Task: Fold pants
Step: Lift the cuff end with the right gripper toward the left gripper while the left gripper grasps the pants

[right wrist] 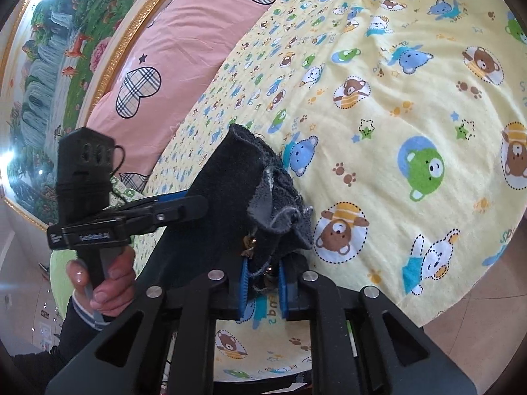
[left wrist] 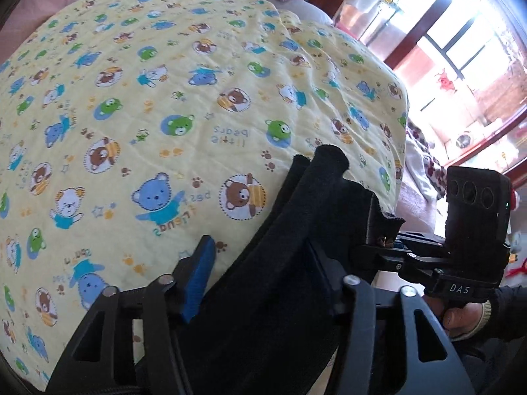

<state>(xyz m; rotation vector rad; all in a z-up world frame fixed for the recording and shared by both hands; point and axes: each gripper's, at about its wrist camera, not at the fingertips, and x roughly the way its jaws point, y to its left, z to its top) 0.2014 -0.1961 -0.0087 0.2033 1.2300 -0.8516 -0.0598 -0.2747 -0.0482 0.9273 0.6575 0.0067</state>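
so, pants (left wrist: 290, 263) lifted off bed quilt (left wrist: 164, 98), left tool (left wrist: 263, 276) and right tool (right wrist: 262, 283) both pinching cloth; no fold laid yet.

A yellow quilt (left wrist: 171, 105) printed with cartoon bears covered the bed, its surface lightly creased. A pink pillow (right wrist: 171, 52) with plaid hearts lay at its far left edge, below a gold-framed landscape painting (right wrist: 66, 49). To the right stood a red-framed window (left wrist: 461, 49), brightly lit.
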